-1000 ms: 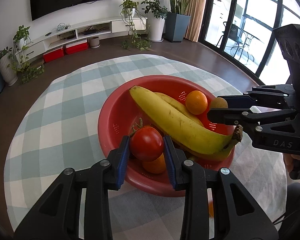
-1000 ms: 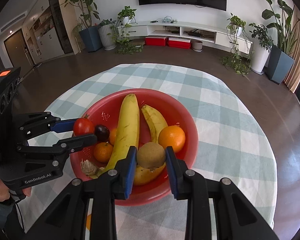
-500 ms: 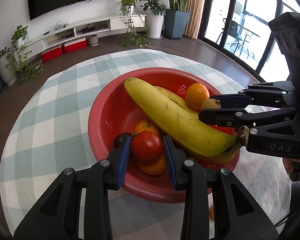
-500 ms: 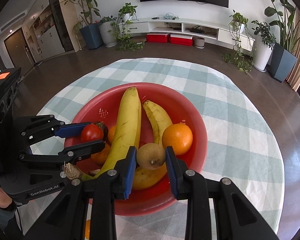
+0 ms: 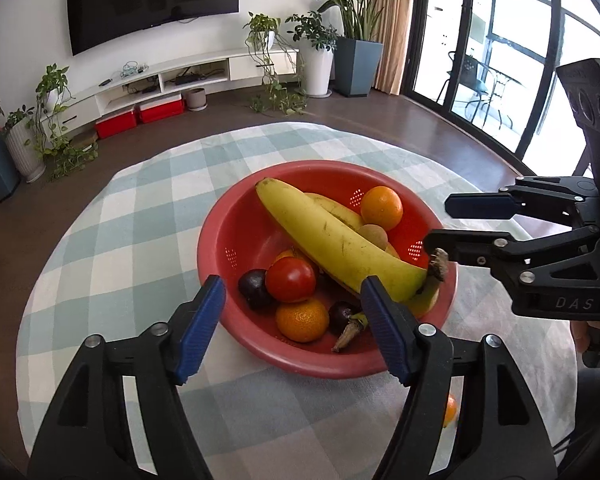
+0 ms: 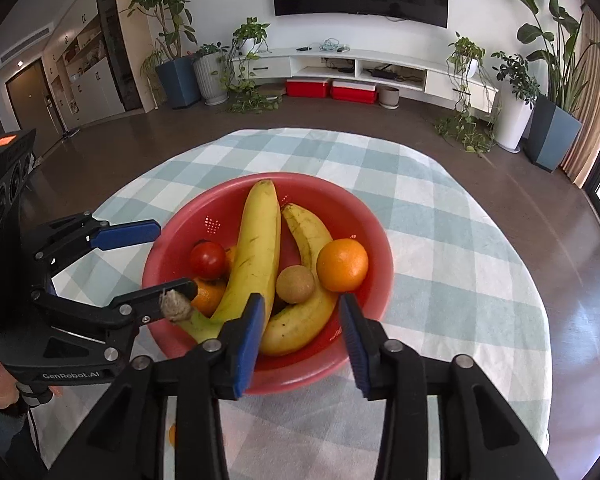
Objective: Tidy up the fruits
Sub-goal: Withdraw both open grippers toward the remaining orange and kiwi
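Observation:
A red bowl [image 5: 216, 248] [image 6: 374, 240] stands on the checked table. In it lie two bananas [image 5: 332, 240] [image 6: 256, 256], an orange [image 5: 381, 208] [image 6: 342, 265], a kiwi [image 5: 374, 236] [image 6: 295, 284], a tomato [image 5: 290, 279] [image 6: 208, 259], mandarins [image 5: 302, 319] and dark plums [image 5: 253, 288]. My left gripper [image 5: 294, 326] [image 6: 156, 258] is open and empty at the bowl's near rim. My right gripper [image 6: 302, 340] [image 5: 456, 224] is open and empty, just behind the kiwi.
A small orange fruit [image 5: 449, 410] [image 6: 173, 434] lies on the blue-and-white checked tablecloth [image 5: 112, 232] near the front edge, below the grippers. The round table's edge drops to a dark floor with plants and a TV shelf beyond.
Both grippers opened and drew back. The left let go of the tomato and the right let go of the kiwi; both fruits now rest in the bowl.

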{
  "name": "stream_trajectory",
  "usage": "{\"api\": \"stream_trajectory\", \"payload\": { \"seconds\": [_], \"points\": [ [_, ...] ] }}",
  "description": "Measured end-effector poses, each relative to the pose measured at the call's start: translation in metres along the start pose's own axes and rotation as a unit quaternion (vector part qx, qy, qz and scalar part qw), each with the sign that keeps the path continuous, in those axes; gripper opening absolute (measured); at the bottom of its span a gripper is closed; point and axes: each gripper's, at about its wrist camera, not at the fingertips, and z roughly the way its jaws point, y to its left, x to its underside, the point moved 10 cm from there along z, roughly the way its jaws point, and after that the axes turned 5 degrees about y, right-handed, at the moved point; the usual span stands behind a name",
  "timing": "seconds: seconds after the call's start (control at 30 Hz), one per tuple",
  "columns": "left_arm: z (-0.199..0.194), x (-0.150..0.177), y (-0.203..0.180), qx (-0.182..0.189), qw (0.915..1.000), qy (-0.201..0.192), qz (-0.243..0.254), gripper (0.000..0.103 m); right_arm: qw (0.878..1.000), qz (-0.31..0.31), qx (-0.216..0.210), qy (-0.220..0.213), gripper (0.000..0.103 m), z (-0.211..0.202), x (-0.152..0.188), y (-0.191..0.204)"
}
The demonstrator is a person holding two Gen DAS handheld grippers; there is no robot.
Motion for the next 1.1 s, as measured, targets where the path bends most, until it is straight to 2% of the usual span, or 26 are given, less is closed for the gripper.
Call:
{"api": "stream_trajectory", "payload": {
  "seconds": [0.07, 0.1, 0.2, 0.3, 0.43, 0.53, 0.7, 0.87, 1.1],
  "points": [
    [-0.016, 0.003, -0.001, -0.008, 0.9999, -0.011, 0.001, 0.079, 1.000, 0.007, 0.002, -0.017, 0.067, -0.019, 0.005, 0.000],
    [-0.025, 0.006, -0.002, -0.012, 0.9998, -0.018, 0.000, 0.086, 1.000, 0.013, -0.001, -0.026, 0.071, -0.029, 0.009, 0.000],
    [-0.052, 0.021, -0.006, -0.007, 0.9991, -0.038, -0.014, 0.100, 0.997, 0.048, -0.028, -0.058, 0.091, -0.058, 0.029, 0.004],
    [-0.073, 0.046, -0.019, -0.005, 0.9989, -0.045, -0.015, 0.103, 0.990, 0.100, -0.071, -0.075, 0.102, -0.076, 0.061, 0.011],
    [-0.084, 0.093, -0.036, -0.008, 0.9995, -0.023, -0.021, 0.103, 0.984, 0.143, -0.092, -0.056, 0.102, -0.078, 0.108, 0.026],
    [-0.096, 0.126, -0.048, -0.003, 0.9987, -0.025, -0.045, 0.103, 0.981, 0.158, -0.101, -0.043, 0.103, -0.082, 0.138, 0.043],
    [-0.111, 0.169, -0.061, 0.002, 0.9958, -0.021, -0.089, 0.103, 0.985, 0.139, -0.098, -0.034, 0.103, -0.089, 0.173, 0.072],
    [-0.121, 0.180, -0.078, -0.006, 0.9972, -0.019, -0.073, 0.103, 0.985, 0.139, -0.096, -0.020, 0.103, -0.091, 0.195, 0.083],
    [-0.125, 0.183, -0.086, -0.032, 0.9980, -0.002, -0.054, 0.103, 0.987, 0.138, -0.075, -0.029, 0.103, -0.103, 0.203, 0.081]
  ]
}}
